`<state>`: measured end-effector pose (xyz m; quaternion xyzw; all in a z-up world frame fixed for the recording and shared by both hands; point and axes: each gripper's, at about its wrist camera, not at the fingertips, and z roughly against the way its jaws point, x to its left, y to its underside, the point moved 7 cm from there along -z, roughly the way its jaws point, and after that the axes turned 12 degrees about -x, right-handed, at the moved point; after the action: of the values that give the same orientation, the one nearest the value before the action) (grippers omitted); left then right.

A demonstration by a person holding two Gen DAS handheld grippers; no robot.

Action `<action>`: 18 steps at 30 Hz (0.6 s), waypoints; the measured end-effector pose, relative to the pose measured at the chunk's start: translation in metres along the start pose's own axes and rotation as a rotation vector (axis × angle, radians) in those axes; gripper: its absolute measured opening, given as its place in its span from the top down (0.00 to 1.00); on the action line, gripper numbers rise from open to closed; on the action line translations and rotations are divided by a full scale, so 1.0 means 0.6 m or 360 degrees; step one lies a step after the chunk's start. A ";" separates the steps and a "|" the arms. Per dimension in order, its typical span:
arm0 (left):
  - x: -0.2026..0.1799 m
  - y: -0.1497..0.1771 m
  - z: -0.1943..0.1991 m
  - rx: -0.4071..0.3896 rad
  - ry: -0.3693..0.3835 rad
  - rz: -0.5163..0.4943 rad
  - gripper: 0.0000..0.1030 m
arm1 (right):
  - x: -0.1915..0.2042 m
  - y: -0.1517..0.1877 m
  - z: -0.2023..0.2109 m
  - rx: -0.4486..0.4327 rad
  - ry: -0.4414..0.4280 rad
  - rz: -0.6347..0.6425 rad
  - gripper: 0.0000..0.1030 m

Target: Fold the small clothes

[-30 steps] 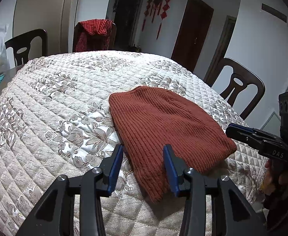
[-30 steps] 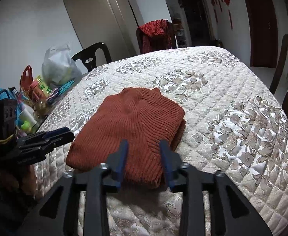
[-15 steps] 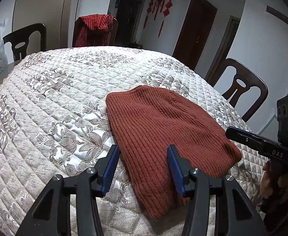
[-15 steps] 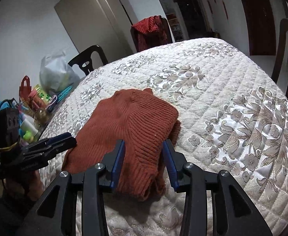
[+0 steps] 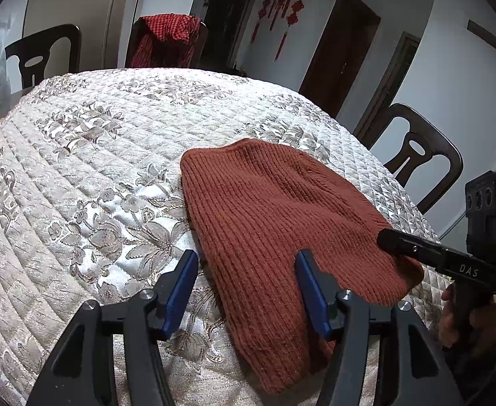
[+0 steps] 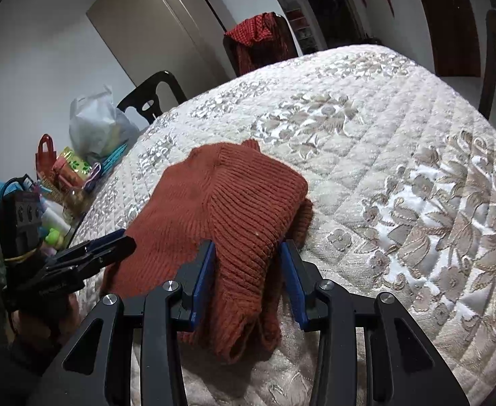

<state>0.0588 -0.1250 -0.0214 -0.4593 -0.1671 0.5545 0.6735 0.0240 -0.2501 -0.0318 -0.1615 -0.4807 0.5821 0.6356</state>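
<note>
Left wrist view: rust knit sweater [image 5: 275,223], folded, flat on quilted table cover [image 5: 89,169]; left gripper [image 5: 246,284] spread wide, straddling near edge, gripping nothing. Right wrist view: right gripper [image 6: 248,270] parted around sweater's corner, pads [image 6: 202,270] beside fabric, not pinching.
</note>
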 end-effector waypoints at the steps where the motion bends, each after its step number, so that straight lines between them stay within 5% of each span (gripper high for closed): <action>1: 0.001 0.001 -0.001 0.0001 0.0005 0.0007 0.39 | -0.002 0.002 -0.002 0.0008 -0.0006 -0.0010 0.60; 5: 0.005 0.004 -0.001 0.0001 0.0031 0.0052 0.39 | -0.014 0.004 -0.007 0.0024 -0.0005 -0.0068 0.49; 18: 0.005 0.014 -0.030 0.0081 0.0148 0.0211 0.39 | -0.015 0.000 -0.025 0.0075 -0.0127 -0.0167 0.49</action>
<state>0.0678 -0.1306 -0.0383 -0.4775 -0.0909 0.5798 0.6539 0.0373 -0.2529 -0.0432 -0.0977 -0.4995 0.5652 0.6492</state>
